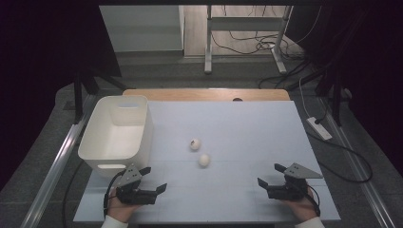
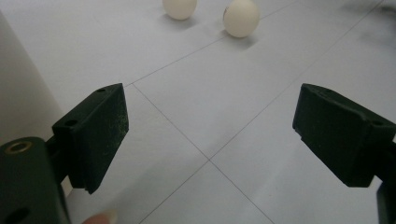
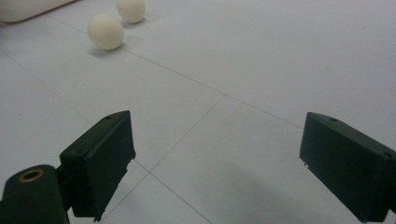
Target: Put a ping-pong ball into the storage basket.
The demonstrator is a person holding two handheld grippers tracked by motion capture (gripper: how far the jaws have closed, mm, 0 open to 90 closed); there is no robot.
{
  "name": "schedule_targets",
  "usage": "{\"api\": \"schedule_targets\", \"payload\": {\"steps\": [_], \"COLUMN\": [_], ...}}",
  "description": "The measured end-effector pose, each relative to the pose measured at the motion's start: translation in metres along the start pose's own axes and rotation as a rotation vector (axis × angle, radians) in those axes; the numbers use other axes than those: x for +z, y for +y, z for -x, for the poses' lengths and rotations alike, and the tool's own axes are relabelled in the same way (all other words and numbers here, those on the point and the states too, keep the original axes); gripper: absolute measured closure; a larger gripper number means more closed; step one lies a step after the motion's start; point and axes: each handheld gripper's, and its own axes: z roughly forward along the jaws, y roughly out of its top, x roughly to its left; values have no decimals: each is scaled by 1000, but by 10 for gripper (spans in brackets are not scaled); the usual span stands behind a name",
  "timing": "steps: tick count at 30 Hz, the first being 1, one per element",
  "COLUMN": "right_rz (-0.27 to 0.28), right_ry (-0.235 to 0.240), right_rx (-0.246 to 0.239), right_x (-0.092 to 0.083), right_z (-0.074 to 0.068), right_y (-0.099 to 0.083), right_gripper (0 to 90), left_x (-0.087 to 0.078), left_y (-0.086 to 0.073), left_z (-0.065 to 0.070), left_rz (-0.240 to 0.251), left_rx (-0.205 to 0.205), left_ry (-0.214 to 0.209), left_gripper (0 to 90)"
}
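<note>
High view, left to right: a white bin [image 1: 115, 135] stands at the left edge of the counter [image 1: 247, 123], and its visible interior holds nothing. Just in front of it, the left claw [image 1: 156, 179] rests low over the counter with jaws wide apart and nothing between them. At mid-counter lie two white balls — the far ball [image 1: 195, 144], which bears a dark mark, and the near ball [image 1: 204, 160] — close together but apart. The right claw [image 1: 270, 175] sits near the front right, jaws likewise spread wide and unloaded.

Both gripper views confirm the spread jaws, with the two balls well ahead of them.

Judged status: the work appears to be at its start. No ball is gripped or binned — both presumably remain to be picked up and moved to the bin.
</note>
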Motion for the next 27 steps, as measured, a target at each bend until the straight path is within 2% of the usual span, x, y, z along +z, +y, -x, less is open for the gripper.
{"api": "schedule_targets", "payload": {"steps": [12, 15, 20, 24, 27], "right_rz": [-12, -10, -20, -27, -22], "right_ry": [10, 8, 23, 36, 40], "right_rx": [-12, -9, -24, -24, -23], "right_x": [0, 1, 8, 11, 10], "right_z": [-2, -4, -6, -6, -4], "right_y": [-1, 0, 2, 2, 2], "right_gripper": [101, 101, 101, 101, 101], "left_x": [4, 3, 0, -5, -4], "left_y": [4, 3, 2, 2, 3], "left_z": [5, 6, 6, 3, 3], "left_rz": [2, 5, 4, 30, 29], "left_rx": [15, 7, 15, -25, -25], "left_ry": [-3, -9, 11, 12, 17], "left_gripper": [115, 117, 119, 120, 120]}}
